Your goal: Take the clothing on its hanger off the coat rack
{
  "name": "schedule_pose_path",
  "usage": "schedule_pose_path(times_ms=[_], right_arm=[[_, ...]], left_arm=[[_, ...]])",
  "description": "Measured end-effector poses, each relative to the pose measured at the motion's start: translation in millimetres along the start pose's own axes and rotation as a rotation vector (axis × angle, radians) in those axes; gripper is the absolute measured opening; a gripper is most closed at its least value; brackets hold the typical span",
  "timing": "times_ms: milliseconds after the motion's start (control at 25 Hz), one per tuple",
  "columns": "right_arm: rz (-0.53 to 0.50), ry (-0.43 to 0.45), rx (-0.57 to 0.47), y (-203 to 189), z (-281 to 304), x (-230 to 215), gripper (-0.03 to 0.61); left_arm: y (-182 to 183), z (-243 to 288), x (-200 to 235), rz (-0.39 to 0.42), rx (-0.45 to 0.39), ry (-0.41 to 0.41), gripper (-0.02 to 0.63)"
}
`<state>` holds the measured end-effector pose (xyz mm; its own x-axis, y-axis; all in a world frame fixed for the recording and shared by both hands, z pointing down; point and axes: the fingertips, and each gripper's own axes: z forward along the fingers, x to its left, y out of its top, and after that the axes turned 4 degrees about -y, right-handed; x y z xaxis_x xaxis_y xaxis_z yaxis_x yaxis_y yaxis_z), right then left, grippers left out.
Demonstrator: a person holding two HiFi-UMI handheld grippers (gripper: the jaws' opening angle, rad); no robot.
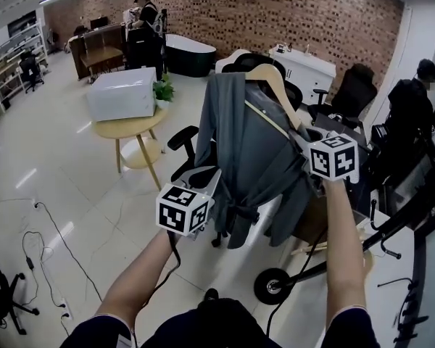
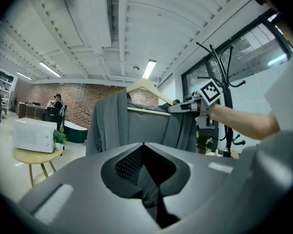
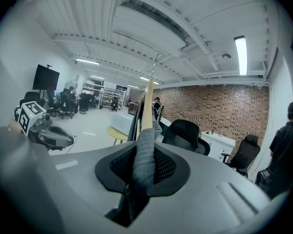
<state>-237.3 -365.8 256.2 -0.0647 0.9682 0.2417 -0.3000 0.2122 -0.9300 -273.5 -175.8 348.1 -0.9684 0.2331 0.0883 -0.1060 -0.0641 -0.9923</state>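
Both clamped shut | left gripper (image 1: 212, 181) on grey robe (image 1: 254, 151) cloth | right gripper (image 1: 307, 142) on cloth-covered wooden hanger (image 1: 272, 78) shoulder

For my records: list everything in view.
Grey fabric garment: one, grey, on the hanger.
Light wooden hanger: one, tan, inside the garment's shoulders.
White box-shaped microwave: one, white, on the table.
Round wooden table: one, tan, left of the garment.
Black office chairs: several, black, behind the garment.
Black metal coat rack: one, black, by the window.
Left gripper: one, grey, shut on the garment's lower fabric.
Right gripper: one, grey, shut on the garment's shoulder.
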Motion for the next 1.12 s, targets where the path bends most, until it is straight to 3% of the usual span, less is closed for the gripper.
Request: schedule_pose_path(times_ms=[480, 920, 1120], right_arm=[[0.001, -0.033, -0.033, 42.3, 94.4, -89.6, 0.044], [0.028, -0.071, -0.031, 67.6, 159.3, -136.7, 0.044], [0.039, -0.081, 0.003, 57.3, 203.6, -145.7, 0.044]], left_arm=[[16.8, 92.5, 61.1, -0.012, 0.011, 0.029, 0.012], [21.4, 166.8, 119.7, -0.035, 0.011, -0.039, 0.012], [24.1, 196.1, 153.2, -0.041, 0.028, -0.063, 0.012]])
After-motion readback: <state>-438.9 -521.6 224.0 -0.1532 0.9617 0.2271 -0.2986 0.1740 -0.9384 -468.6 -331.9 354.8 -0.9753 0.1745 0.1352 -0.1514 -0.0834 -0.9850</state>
